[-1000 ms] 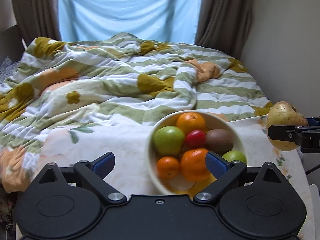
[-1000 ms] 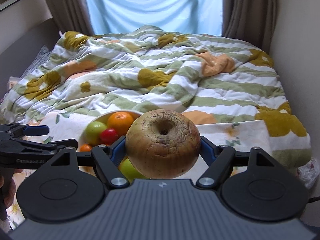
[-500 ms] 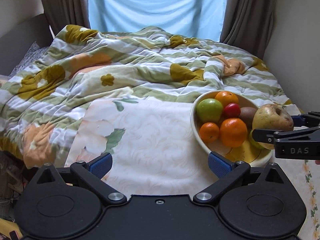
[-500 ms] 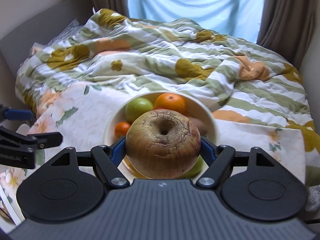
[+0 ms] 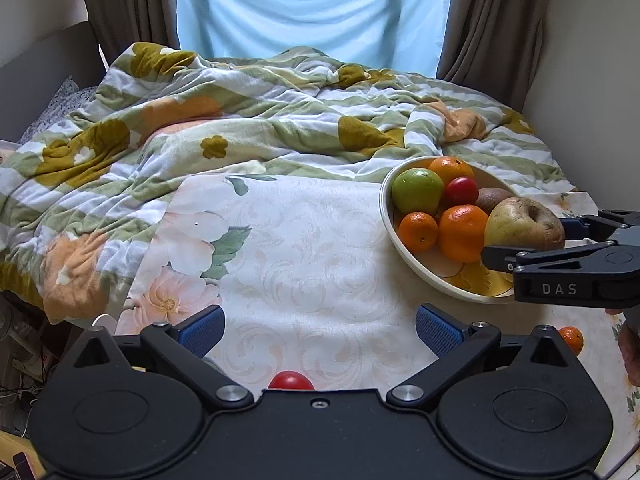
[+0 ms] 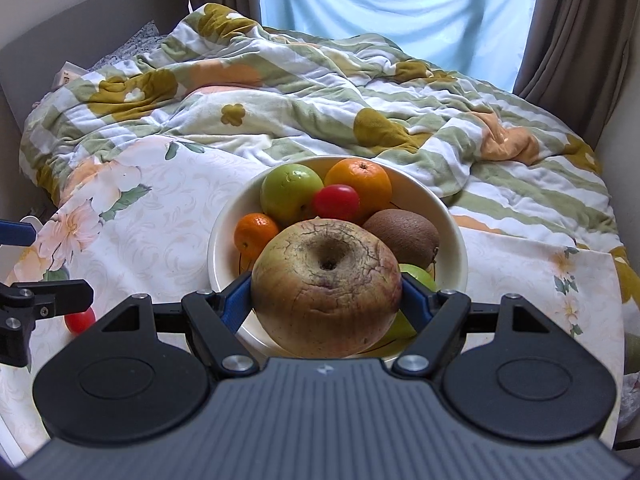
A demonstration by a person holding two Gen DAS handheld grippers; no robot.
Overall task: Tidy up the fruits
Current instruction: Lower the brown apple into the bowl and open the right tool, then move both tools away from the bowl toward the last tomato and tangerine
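Note:
A cream bowl point(image 5: 404, 258) point(image 6: 218, 240) on the floral cloth holds a green apple point(image 6: 290, 194), oranges point(image 6: 358, 184), a small red fruit point(image 6: 335, 202), a kiwi point(image 6: 402, 234) and another green fruit. My right gripper point(image 6: 326, 300) is shut on a big brownish cracked apple point(image 6: 326, 288) and holds it over the bowl's near side; it shows in the left wrist view point(image 5: 524, 230) too. My left gripper point(image 5: 320, 330) is open and empty above the cloth, left of the bowl. A loose red fruit point(image 5: 291, 381) lies just under it. A small orange point(image 5: 572, 339) lies right of it.
A rumpled striped floral quilt point(image 5: 260, 120) covers the bed behind the cloth. Walls stand close on the right and left. Curtains and a blue window sheet are at the back. Clutter lies on the floor at the left edge point(image 5: 20, 360).
My right gripper has carried the big apple left and down over the bowl. My left gripper has drawn back and left from the bowl; the loose red fruit has come into view.

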